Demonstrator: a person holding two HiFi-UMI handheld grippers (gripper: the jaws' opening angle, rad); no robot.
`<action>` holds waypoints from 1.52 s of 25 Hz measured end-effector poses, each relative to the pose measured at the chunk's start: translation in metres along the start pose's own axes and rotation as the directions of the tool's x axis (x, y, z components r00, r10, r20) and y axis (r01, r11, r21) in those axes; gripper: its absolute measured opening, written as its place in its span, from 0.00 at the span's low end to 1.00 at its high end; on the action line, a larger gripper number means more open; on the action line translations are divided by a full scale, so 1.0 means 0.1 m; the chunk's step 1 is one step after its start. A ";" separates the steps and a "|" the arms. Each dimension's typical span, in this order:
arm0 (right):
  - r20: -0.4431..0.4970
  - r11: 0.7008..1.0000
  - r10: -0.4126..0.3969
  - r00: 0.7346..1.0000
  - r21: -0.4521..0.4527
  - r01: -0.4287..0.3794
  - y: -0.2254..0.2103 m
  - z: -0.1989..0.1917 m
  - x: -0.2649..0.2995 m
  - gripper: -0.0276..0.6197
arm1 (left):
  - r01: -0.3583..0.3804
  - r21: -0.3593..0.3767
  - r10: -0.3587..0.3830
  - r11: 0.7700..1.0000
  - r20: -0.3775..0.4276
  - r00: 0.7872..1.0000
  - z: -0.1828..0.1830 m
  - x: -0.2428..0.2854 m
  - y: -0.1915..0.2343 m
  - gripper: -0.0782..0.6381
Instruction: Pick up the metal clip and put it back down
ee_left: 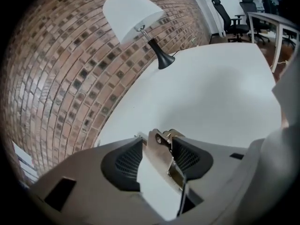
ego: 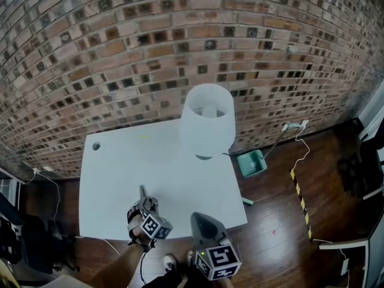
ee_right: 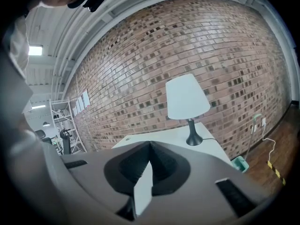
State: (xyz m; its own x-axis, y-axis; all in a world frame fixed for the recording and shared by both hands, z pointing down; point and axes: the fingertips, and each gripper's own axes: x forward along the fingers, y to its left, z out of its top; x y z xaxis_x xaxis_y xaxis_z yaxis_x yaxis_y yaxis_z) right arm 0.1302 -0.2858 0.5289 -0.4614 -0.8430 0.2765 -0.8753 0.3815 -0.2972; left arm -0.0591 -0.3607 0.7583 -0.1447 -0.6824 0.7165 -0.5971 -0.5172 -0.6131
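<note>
The metal clip [ee_left: 160, 150] is a small silver spring clip. It sits between the dark ribbed pads [ee_left: 124, 165] of my left gripper [ee_left: 157, 140], which is shut on it and tilted down over the white table [ee_left: 220, 93]. In the head view the clip [ego: 143, 192] pokes out of the left gripper [ego: 144, 200] above the table's near edge. Whether the clip touches the tabletop I cannot tell. My right gripper [ego: 197, 216] hangs just off the near edge, to the right of the left one. The right gripper [ee_right: 150, 146] is shut with its tips meeting and nothing between them.
A white-shaded lamp [ego: 207, 122] on a dark base stands at the table's far right, by the brick wall. A small round hole [ego: 96, 145] marks the far left corner. A green dustpan [ego: 252, 162] and cables lie on the wooden floor at the right.
</note>
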 end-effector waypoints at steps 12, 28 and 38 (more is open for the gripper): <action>-0.015 1.000 0.014 1.000 -0.002 -0.014 0.05 0.00 0.03 0.02 | -0.106 -0.091 0.110 0.990 0.039 0.993 -0.04 -0.15 0.29 0.15; -0.019 0.998 0.051 0.999 -0.039 -0.052 0.42 0.01 0.06 0.02 | 0.101 -0.518 0.013 0.849 0.212 0.977 -0.17 -0.50 0.69 0.15; 0.001 0.991 0.097 0.995 -0.091 -0.096 0.80 0.16 0.09 0.02 | 0.284 -0.723 0.075 0.630 0.421 0.904 -0.30 -1.11 1.28 0.15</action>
State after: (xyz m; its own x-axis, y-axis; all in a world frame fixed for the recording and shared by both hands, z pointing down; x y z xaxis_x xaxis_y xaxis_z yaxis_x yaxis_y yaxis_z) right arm 0.0587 -0.2686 0.4931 -0.5438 -0.8024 0.2457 -0.8363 0.4940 -0.2379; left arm -0.1435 -0.3358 0.6100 0.1564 -0.8729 0.4622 -0.9875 -0.1463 0.0579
